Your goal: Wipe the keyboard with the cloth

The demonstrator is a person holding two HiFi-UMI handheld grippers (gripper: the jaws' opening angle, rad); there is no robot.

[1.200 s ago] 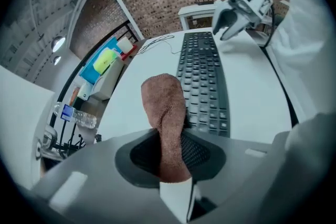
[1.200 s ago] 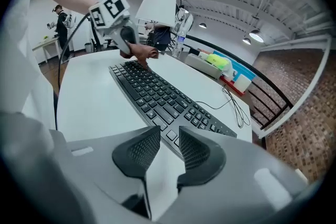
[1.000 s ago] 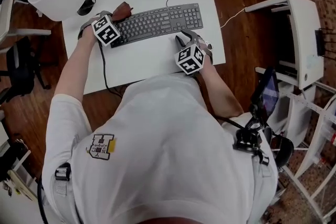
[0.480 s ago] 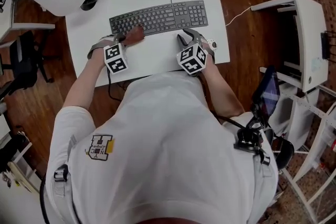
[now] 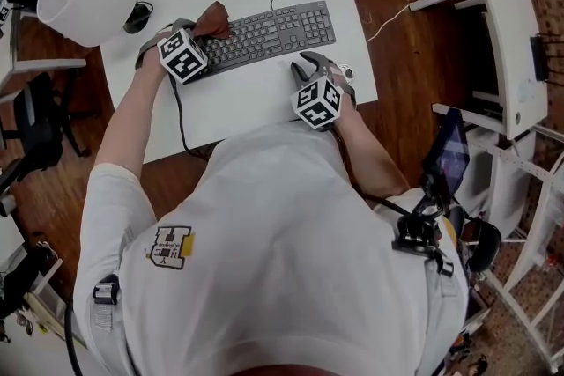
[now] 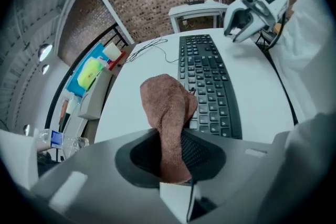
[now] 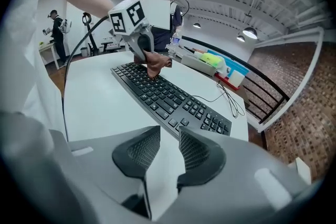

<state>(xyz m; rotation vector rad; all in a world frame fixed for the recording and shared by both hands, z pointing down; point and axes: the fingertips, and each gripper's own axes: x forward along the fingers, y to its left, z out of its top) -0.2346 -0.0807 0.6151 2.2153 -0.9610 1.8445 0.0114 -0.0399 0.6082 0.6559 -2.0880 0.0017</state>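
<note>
1. A brown cloth (image 6: 167,105) is pinched between the closed jaws of the left hand-held gripper (image 6: 170,147). Its loose end is draped on the keys at the left end of the keyboard (image 5: 273,31).
2. The right hand-held gripper (image 7: 169,136) sits just in front of the keyboard's right half. Its jaws stand a narrow gap apart with nothing between them.
3. The cloth looks soft, light and limp, a terry weave that bunches and folds rather than holding a shape. It is best gripped on a gathered fold seated deep in the pads, as it is here, with a loose tail left free to drag across the keys.
4. The keyboard looks stiff but light, and likely to slide on the smooth white tabletop (image 5: 247,97). Its keys would give under pressure, so any steadying hold belongs on the bare front edge, not on the keys.
5. In the head view the left hand-held gripper covers the keyboard's leftmost keys. Whether the cloth presses on them or only brushes them is hard to judge.
6. The person's torso hides the tabletop in front of the keyboard, and a white lampshade (image 5: 86,0) covers what lies to the keyboard's left.
</note>
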